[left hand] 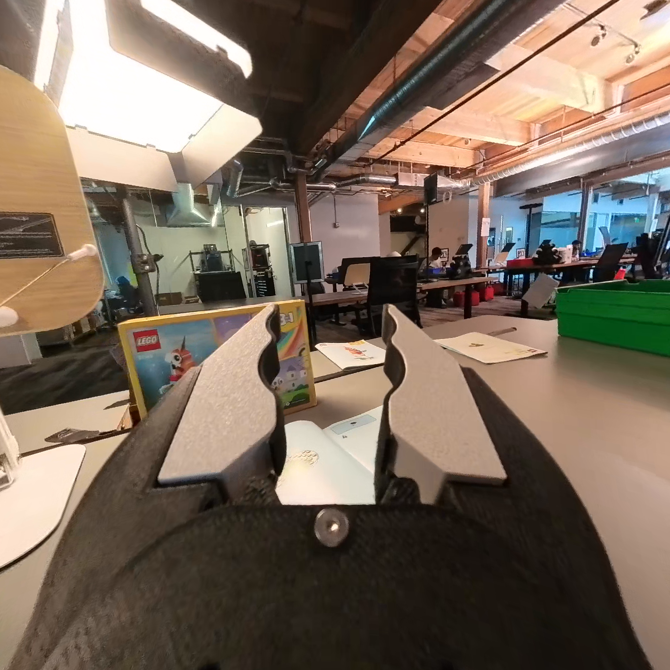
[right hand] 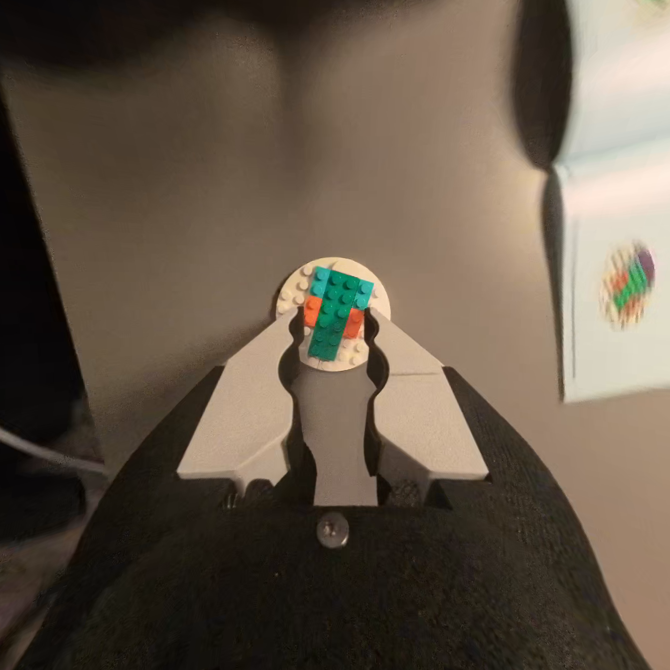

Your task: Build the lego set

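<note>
In the right wrist view, my right gripper [right hand: 333, 311] is shut on a small lego assembly: a round white studded plate [right hand: 290, 293] with a long green plate [right hand: 331, 315] down its middle, teal pieces [right hand: 321, 281] and orange bricks [right hand: 312, 310] beside it. The fingertips press the orange bricks from both sides. The assembly is sharp while the table behind is blurred. In the left wrist view, my left gripper [left hand: 330, 311] is open and empty, held over an open instruction booklet [left hand: 326, 460]. The yellow lego box [left hand: 163, 362] stands upright just beyond it.
Two more booklets [left hand: 350, 353] [left hand: 489, 348] lie farther back on the grey table [left hand: 580, 435]. Stacked green trays [left hand: 616, 319] stand at the right. A white stand base [left hand: 36, 489] sits at the left. A booklet page [right hand: 616, 217] lies right of the assembly.
</note>
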`<state>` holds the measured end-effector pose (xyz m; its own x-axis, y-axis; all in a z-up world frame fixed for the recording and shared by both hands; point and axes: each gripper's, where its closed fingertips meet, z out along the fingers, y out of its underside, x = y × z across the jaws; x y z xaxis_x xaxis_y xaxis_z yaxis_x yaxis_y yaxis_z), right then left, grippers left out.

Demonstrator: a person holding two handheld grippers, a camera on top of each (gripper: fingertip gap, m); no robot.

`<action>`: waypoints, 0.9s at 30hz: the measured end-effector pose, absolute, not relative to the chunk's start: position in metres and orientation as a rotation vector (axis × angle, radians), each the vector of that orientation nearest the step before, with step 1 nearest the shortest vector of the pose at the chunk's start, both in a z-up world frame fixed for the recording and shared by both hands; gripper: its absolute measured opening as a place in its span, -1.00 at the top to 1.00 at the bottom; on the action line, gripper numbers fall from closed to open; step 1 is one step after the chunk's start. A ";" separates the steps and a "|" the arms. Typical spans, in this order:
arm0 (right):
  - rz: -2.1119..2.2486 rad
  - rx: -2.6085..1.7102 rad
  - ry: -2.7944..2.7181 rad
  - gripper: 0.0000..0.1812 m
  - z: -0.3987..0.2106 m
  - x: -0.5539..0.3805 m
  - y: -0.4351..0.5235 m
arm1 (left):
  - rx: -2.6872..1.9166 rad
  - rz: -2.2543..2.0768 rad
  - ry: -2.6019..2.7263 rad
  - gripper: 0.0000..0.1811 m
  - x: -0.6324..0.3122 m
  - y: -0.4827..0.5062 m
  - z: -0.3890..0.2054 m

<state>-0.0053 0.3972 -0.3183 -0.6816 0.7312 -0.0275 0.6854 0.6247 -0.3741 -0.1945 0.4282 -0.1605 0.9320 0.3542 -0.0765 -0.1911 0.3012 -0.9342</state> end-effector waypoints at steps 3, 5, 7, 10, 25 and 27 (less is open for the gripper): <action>0.421 -0.756 -2.986 0.65 -0.319 0.003 0.394 | -1.213 0.374 -0.150 0.40 -0.195 0.428 -0.160; 0.321 -0.458 -3.080 0.65 -0.319 0.003 0.393 | -1.216 0.378 -0.139 0.40 -0.193 0.429 -0.160; 0.239 -0.189 -3.084 0.51 -0.319 -0.004 0.387 | -1.220 0.384 -0.122 0.40 -0.191 0.431 -0.161; 0.122 0.010 -2.984 0.20 -0.315 -0.018 0.380 | -1.224 0.396 -0.097 0.40 -0.186 0.433 -0.161; 0.151 -0.415 -2.749 0.08 -0.311 -0.025 0.417 | -1.220 0.409 -0.073 0.40 -0.183 0.435 -0.160; 0.165 -0.485 -2.648 0.11 -0.308 -0.041 0.423 | -1.217 0.408 -0.078 0.40 -0.184 0.434 -0.159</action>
<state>-0.0414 0.4230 -0.3080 -0.8410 0.3624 0.4017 0.3099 0.9313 -0.1915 -0.1842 0.4339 -0.1594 0.9251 0.3457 -0.1573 -0.2628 0.2838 -0.9222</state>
